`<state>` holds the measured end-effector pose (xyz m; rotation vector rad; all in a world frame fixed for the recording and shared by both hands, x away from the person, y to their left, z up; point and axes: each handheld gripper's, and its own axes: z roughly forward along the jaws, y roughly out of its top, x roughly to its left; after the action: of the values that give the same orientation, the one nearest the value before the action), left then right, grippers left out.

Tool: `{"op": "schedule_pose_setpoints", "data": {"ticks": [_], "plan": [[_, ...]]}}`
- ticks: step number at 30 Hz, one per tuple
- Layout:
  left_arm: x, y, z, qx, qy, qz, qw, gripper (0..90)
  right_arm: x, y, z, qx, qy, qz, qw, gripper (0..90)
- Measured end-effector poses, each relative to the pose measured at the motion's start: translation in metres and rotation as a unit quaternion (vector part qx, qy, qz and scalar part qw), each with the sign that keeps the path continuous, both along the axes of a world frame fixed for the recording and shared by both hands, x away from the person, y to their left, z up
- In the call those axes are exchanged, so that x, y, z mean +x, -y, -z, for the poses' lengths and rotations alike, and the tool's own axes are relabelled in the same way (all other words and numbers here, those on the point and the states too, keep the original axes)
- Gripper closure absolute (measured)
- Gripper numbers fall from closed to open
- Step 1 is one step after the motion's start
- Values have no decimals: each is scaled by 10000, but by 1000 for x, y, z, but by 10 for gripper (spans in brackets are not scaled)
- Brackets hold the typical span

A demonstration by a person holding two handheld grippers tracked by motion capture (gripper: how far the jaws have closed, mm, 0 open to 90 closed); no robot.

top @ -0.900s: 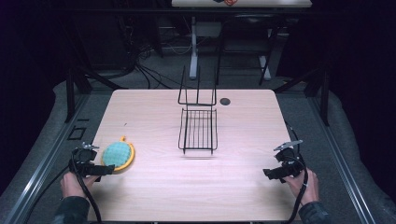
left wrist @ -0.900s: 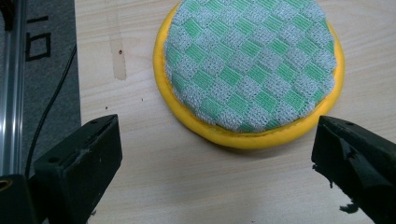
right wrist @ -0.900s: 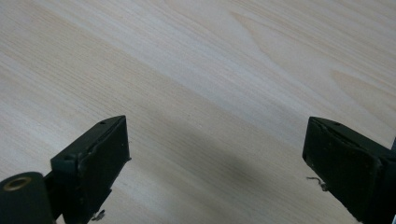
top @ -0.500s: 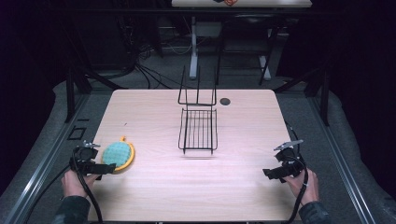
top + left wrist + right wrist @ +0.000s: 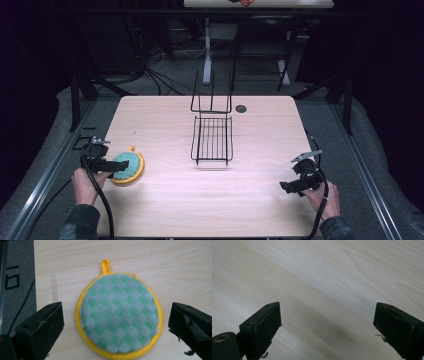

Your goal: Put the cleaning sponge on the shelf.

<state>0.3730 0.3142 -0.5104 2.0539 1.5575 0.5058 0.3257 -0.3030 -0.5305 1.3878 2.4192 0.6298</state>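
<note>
The round pot holder (image 5: 128, 167), green-checked with a yellow rim and hanging loop, lies flat at the table's (image 5: 165, 210) near-left edge; the left gripper (image 5: 115, 322) is positioned over it with jaws spread wide on either side, neither pad touching it. The black wire rack (image 5: 212, 140) stands at the table's centre, well apart from the pot holder, and contains nothing. The right gripper (image 5: 327, 325) is positioned at the near-right edge with jaws apart over bare wood.

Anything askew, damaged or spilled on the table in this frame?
Nothing stands out. The round pot holder lies flat between the open left gripper, and the wire rack sits upright at mid-table.
</note>
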Motion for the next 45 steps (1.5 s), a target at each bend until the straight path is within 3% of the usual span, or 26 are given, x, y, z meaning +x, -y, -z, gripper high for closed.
{"op": "schedule_pose_setpoints", "data": {"ticks": [7,12,15,19,25,27,29,32,41,45], "plan": [[23,15,-5,-51,114,132,9998,0,-1,-3,-1,29,45,-69,10000,86],[34,21,3,33,14,187,9998,1,0,0,0,50,7,-79,10000,95],[39,13,8,-23,-59,109,9999,10,-1,-1,1,-8,-6,-84,10000,123],[41,2,13,-130,-112,11,9999,100,-1,-1,-1,14,37,-107,9999,125],[42,-7,19,-80,-258,-69,9996,230,-1,-2,1,-16,35,-159,9999,130],[43,-11,25,-42,-365,-121,9992,249,-1,-1,0,-89,40,-189,9998,130],[44,-14,29,-56,-473,-147,9988,293,-2,-2,-1,-13,76,-203,9998,128],[43,-18,35,-342,-573,-86,9977,390,-1,-1,0,-13,61,-206,9998,127],[40,-12,35,-250,-577,-82,9980,587,-3,-2,-1,-172,60,-231,9996,136],[38,-9,35,-35,-481,-73,9988,659,-3,-2,0,-122,123,-219,9996,137]]}}
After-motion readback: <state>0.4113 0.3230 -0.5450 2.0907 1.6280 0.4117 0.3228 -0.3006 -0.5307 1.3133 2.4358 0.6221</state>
